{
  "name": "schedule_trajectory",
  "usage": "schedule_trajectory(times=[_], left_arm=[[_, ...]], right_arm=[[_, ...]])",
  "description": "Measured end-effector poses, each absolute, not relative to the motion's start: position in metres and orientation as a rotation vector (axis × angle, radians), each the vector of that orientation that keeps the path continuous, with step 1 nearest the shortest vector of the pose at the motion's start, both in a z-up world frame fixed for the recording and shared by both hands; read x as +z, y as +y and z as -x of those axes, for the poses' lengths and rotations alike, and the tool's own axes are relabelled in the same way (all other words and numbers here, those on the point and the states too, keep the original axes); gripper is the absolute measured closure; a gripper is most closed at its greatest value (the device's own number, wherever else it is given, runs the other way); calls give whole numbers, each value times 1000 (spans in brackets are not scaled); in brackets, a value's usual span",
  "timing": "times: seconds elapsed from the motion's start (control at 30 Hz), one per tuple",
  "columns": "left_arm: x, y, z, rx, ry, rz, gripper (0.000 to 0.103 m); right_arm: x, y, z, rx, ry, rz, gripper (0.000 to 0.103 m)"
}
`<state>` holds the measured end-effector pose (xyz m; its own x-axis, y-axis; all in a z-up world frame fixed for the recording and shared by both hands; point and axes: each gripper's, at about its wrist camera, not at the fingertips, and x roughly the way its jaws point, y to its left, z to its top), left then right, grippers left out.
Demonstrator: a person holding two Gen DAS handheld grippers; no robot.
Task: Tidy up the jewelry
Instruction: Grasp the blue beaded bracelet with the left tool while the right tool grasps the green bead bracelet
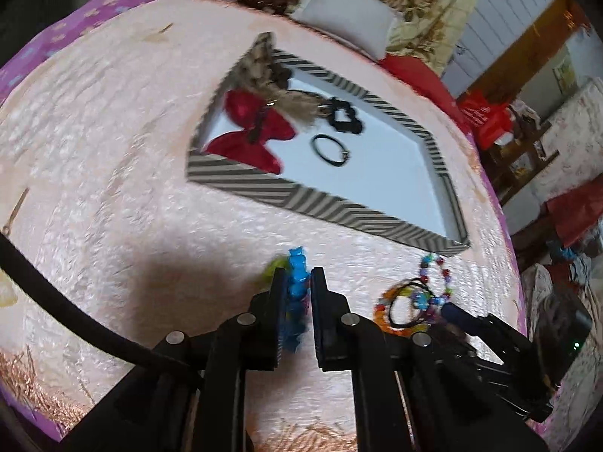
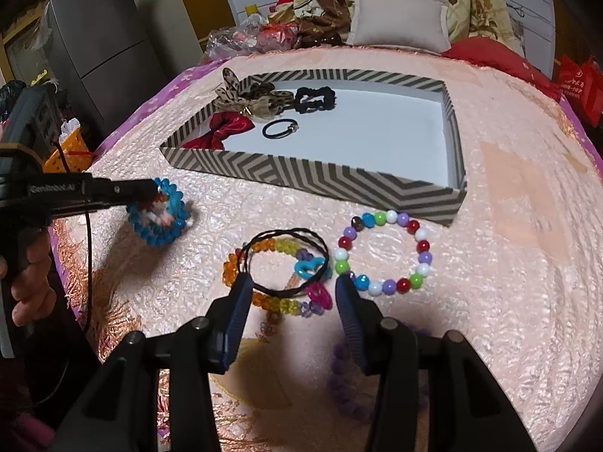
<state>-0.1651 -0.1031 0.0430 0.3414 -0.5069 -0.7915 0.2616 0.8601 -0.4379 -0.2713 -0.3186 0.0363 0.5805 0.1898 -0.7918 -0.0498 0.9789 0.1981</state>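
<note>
Left gripper (image 1: pixel 296 290): my jaws are clamped on the blue bead bracelet (image 1: pixel 296 282), which I hold above the pink bedspread (image 1: pixel 113 150), near the box's front-left corner.
Right gripper (image 2: pixel 292 293): my jaws are spread wide and hold nothing, hanging over the loose pile just in front of the box.
Loose pile, nearest: one amber-and-yellow faceted bracelet (image 2: pixel 264 301), one thin black braided tie (image 2: pixel 286 260) lying across it, one blue clip (image 2: pixel 307 265) and one pink clip (image 2: pixel 318 295), all touching.
Round-bead bracelet (image 2: pixel 384 252): one, many-coloured, lying flat just before the box's front wall, beside the pile.
Purple item (image 2: pixel 346 388): one, under my right gripper, too shadowed to name.
Striped box (image 2: pixel 312 179): one, open-topped, white floor.
Box contents: four pieces, all in the left half. One red satin bow (image 2: pixel 230 128) against the left wall, one leopard-print bow (image 2: pixel 248 100) at the far-left corner, one black scrunchie (image 2: pixel 314 100) beside it, one black hair tie (image 2: pixel 280 129) with a metal bead nearer the middle.
Beyond the box: one white pillow (image 2: pixel 399 19).
</note>
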Motion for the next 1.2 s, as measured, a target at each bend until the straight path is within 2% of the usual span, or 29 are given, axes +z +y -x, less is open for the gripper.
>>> schedule_trajectory(times=[0.2, 0.57, 0.67, 0.83, 1.0, 1.07, 1.2], left_arm=[[46, -79, 159, -443, 1095, 309, 97], [27, -73, 164, -407, 1150, 185, 93], [25, -65, 162, -412, 1156, 213, 91], [24, -60, 159, -428, 1157, 240, 88], [23, -65, 158, -444, 1155, 249, 87], [22, -69, 158, -458, 1153, 258, 81], [23, -80, 161, -503, 1149, 277, 76]], right_arm=[[44, -308, 269, 181, 927, -168, 55], [38, -234, 217, 403, 949, -92, 56], [24, -225, 198, 451, 982, -102, 60], [13, -232, 192, 510, 993, -181, 85], [36, -250, 209, 491, 913, -243, 85], [49, -261, 215, 493, 881, -278, 85], [63, -278, 218, 468, 843, -320, 85]])
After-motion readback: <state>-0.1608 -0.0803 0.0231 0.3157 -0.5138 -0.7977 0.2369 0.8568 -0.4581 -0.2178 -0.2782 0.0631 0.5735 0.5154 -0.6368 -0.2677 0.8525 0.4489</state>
